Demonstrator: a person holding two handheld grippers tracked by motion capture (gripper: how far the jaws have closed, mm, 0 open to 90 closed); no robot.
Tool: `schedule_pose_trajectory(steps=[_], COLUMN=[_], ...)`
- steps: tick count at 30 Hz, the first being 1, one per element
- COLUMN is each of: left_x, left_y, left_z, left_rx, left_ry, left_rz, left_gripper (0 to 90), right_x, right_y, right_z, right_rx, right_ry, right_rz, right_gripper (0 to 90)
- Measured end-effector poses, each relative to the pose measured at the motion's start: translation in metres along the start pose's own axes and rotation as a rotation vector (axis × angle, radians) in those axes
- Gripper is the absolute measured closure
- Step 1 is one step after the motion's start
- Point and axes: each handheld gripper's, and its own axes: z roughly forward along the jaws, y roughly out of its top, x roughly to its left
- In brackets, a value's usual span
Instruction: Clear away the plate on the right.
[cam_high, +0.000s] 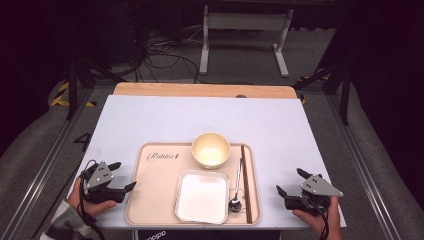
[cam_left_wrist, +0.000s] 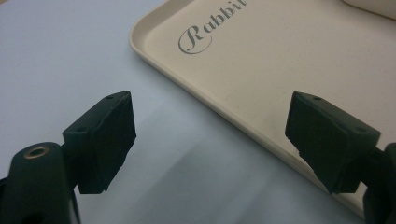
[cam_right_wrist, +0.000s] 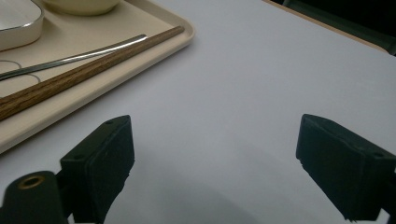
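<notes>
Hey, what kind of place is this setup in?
Likely a lab or recording studio, not a dining room: a white table on a metal frame, loose black cables on the grey floor, dark surroundings, and a beige meal tray between two open hand-held grippers.

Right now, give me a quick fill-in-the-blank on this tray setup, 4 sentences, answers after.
1. The round bowl, the square dish, the spoon and the chopsticks all lie on the beige ____.
2. The script lettering printed on it begins with the capital letter ____.
3. The chopsticks lie between the spoon and the tray's ____ rim, seen from above.
4. The left gripper and the right gripper both have their jaws ____, holding nothing.

Missing words: tray; R; right; open
</notes>
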Motion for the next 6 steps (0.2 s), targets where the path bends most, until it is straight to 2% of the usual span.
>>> schedule_pose_trajectory(steps=[6], left_x=[0.0014], left_y=[0.0004], left_z=[0.0014], left_rx=[-0.004], left_ry=[0.000], left_rz=[-0.011], left_gripper=[16.9], right_x=[-0.0017], right_y=[-0.0011], right_z=[-0.0009], right_rx=[0.000], right_ry=[-0.021], right_rz=[0.013], right_gripper=[12.4])
